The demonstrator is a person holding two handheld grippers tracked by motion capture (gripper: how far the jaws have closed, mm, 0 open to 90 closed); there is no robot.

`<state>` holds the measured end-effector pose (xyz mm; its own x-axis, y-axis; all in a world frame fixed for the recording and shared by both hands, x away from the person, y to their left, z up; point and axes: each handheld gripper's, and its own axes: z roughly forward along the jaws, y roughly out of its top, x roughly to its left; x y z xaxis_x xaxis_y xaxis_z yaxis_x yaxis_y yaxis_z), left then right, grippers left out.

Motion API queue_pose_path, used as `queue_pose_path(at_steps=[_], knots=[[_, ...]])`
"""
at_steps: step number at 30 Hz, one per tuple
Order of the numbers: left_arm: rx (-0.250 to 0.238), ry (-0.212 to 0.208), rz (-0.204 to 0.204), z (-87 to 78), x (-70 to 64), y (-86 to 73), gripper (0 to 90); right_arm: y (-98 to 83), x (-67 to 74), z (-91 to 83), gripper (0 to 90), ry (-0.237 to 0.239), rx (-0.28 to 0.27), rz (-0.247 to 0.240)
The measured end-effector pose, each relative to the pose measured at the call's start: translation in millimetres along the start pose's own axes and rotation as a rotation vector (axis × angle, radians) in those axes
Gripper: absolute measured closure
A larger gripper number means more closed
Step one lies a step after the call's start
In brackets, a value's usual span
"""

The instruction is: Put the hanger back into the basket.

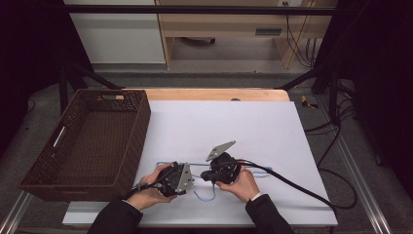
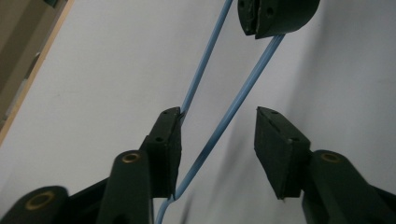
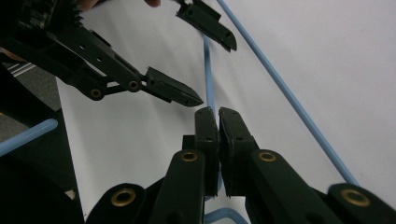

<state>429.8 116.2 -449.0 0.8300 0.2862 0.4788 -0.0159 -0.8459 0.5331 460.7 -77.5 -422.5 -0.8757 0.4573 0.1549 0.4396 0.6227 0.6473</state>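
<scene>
high view: the person sat at the near edge of the worktop (image 1: 253, 122), which had a white sheet over it, with a gripper in each hand. the left gripper (image 1: 191, 178) and right gripper (image 1: 205, 175) were close together near the front edge, tips pointing at each other, just apart. a thin blue cable (image 1: 204, 197) lay on the sheet around and under them, with a loop showing between the two hands toward the person. a dark woven basket (image 1: 139, 127) stood at the left edge of the worktop, well apart from the hands. a thick black cable trailed off the right gripper toward the right side.

left gripper view: the left gripper (image 2: 218, 140) had its jaws spread wide, released. two runs of the blue cable (image 2: 233, 109) came up the sheet; one ran through the gap between the jaws, the other passed right at the tip of the left-hand jaw. the other gripper's tip sat at the top, over the cable.

right gripper view: the right gripper (image 3: 218, 116) was clenched on the blue cable (image 3: 208, 79), which came out straight past the jaw tips. the left gripper (image 3: 205, 60) was just beyond, jaws apart around that same run. a second run slanted off to the right.
</scene>
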Motion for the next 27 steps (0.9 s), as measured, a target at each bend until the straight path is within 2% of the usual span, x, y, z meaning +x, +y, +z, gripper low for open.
queue_pose_path(at_steps=[6,11,16,19,21,22,25,27], knots=[[0.004,0.024,0.072,4.3,-5.8,2.4,68.1,-0.2,0.0,0.1,87.5,0.003,0.002,0.000],[0.007,0.052,0.109,5.1,-9.5,3.7,76.8,-0.4,0.7,0.3,87.5,0.003,-0.003,0.007],[0.020,0.063,0.154,4.3,-10.2,4.0,78.2,-0.5,0.6,0.3,87.4,0.004,-0.003,0.005],[0.013,0.065,0.160,4.4,-11.8,4.0,79.0,-0.6,0.7,0.0,87.3,0.005,0.001,0.004],[0.021,0.070,0.178,3.4,-11.4,4.4,79.5,-0.7,0.2,-0.7,87.1,0.006,0.001,0.000],[0.003,0.066,0.162,4.1,-12.5,4.2,79.6,-0.6,0.3,-1.5,87.0,0.003,0.006,0.000],[0.010,0.073,0.177,2.5,-11.8,4.8,80.5,-0.8,-0.5,-4.3,86.2,-0.002,-0.007,-0.004],[0.001,0.071,0.169,3.0,-12.9,5.0,80.7,-0.8,-0.7,-6.4,85.0,-0.005,-0.010,-0.003]])
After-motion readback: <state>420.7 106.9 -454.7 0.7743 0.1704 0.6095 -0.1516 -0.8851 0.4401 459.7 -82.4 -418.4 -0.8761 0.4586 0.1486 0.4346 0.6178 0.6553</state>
